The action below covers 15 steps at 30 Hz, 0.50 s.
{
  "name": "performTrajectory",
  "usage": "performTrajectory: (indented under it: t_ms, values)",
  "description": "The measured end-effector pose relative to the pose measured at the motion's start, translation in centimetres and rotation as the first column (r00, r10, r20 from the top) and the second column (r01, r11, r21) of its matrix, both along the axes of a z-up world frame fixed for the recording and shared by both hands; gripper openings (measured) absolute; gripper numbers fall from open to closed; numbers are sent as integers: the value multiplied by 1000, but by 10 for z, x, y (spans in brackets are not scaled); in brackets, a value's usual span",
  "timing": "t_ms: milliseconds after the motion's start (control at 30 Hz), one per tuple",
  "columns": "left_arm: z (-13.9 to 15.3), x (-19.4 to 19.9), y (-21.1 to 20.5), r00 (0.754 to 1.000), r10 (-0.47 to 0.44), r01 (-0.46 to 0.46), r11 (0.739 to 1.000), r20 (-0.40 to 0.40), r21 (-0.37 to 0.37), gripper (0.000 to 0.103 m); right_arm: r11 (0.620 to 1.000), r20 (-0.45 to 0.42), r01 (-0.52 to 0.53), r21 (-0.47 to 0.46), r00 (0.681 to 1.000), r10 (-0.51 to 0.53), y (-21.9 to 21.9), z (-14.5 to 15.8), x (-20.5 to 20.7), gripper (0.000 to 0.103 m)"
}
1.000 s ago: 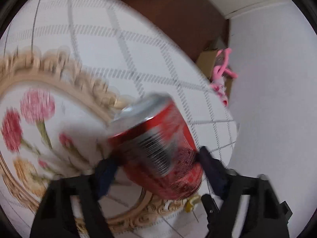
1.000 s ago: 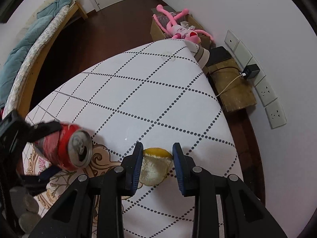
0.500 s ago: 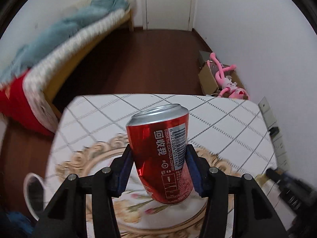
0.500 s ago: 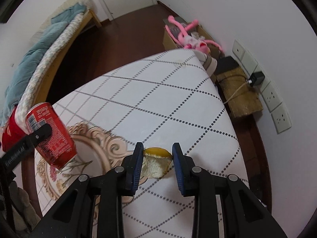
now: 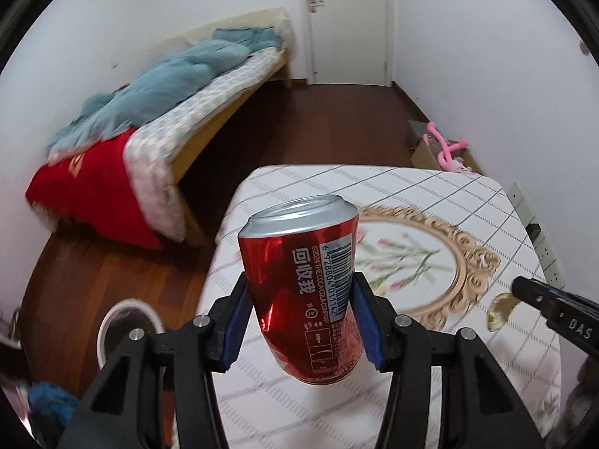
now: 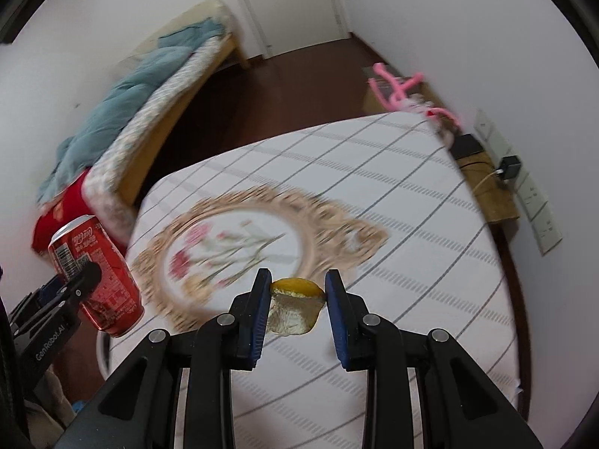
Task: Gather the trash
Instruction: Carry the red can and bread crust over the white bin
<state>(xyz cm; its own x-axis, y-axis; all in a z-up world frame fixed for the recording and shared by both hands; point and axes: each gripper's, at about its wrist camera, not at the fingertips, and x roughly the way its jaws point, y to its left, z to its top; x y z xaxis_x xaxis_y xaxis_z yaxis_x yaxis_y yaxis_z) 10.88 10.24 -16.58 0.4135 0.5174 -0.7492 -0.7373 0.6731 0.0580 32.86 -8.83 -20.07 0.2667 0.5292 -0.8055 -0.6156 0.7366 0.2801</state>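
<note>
- While I watch through the left wrist view, my left gripper (image 5: 299,318) stands partly open, its blue pads clamped on the sides of a dented red aluminium cola can (image 5: 305,288), which is held clear above the table, top slightly tilted away.
- My right gripper (image 6: 297,299) is nearly closed, its pads pinching a small crumpled yellow peel scrap with a pale underside (image 6: 295,310); the scrap hangs above the cloth, not touching it.
- From the right wrist view, the left gripper and its can sit at the far left, past the table's edge.
- Below both tools lies a table under a white cloth with grey checked lines (image 6: 393,194), printed with a gold-scrolled oval of pink flowers (image 6: 239,239).
- On the dark wooden floor beside the table I see a white round bin rim (image 5: 127,321).
- Beyond stand a bed with a teal quilt (image 5: 161,86), a red blanket (image 5: 86,194), a white door (image 5: 348,18) and a pink plush toy (image 6: 404,89) in a cardboard box.
</note>
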Motion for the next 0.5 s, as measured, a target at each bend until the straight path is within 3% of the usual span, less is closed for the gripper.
performTrajectory:
  t_ms: [267, 500]
  values:
    - [14, -113, 22, 991, 134, -134, 990, -2, -30, 48, 981, -55, -186, 52, 980, 189, 39, 7, -109, 31]
    - [24, -194, 58, 971, 238, -238, 971, 13, 1, 48, 930, -79, -353, 103, 929, 361, 104, 15, -210, 31]
